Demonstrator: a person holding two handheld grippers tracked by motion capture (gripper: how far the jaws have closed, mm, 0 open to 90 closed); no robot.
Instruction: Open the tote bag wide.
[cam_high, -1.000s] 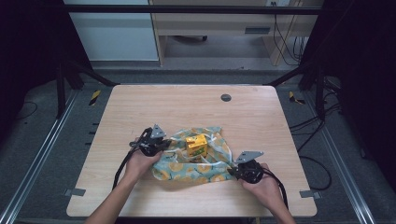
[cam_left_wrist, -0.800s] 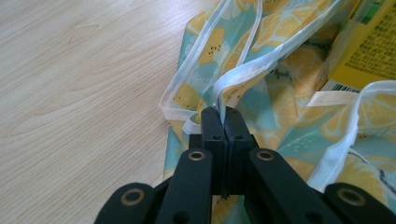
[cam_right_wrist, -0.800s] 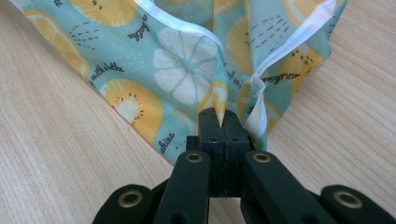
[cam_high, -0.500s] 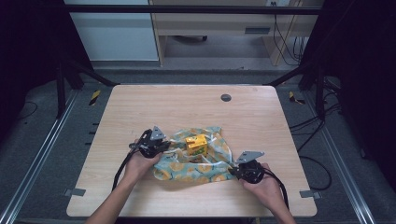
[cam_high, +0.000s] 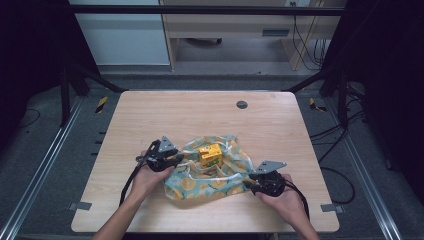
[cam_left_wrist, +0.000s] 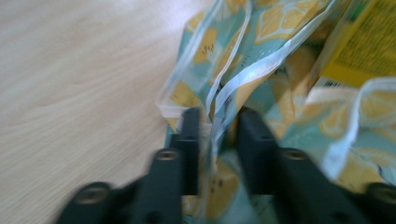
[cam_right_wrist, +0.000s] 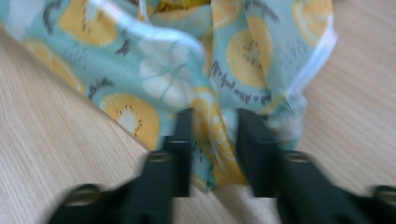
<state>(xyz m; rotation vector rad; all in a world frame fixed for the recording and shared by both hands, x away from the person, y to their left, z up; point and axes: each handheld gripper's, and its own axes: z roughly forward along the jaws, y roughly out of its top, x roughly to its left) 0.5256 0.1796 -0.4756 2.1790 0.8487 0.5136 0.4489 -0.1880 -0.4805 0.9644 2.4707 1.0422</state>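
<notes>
A crumpled teal cloth printed with yellow citrus slices (cam_high: 210, 172) lay near the table's front centre with a small yellow carton (cam_high: 210, 154) on it; the left gripper (cam_high: 167, 159) was clamped on its left edge and the right gripper (cam_high: 256, 184) on its near-right corner. Judging by the thin pinches, an uneven pull could slip the fabric free or tip the carton off. The gripper views showed white hem (cam_left_wrist: 243, 79) and cloth (cam_right_wrist: 210, 135) between the jaws, while the high view alone showed the carton's place on the light wooden table (cam_high: 150, 115).

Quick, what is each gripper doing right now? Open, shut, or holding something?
Left gripper: shut on the cloth bag, gripping its left edge.
Right gripper: shut on the bag's right corner.
</notes>
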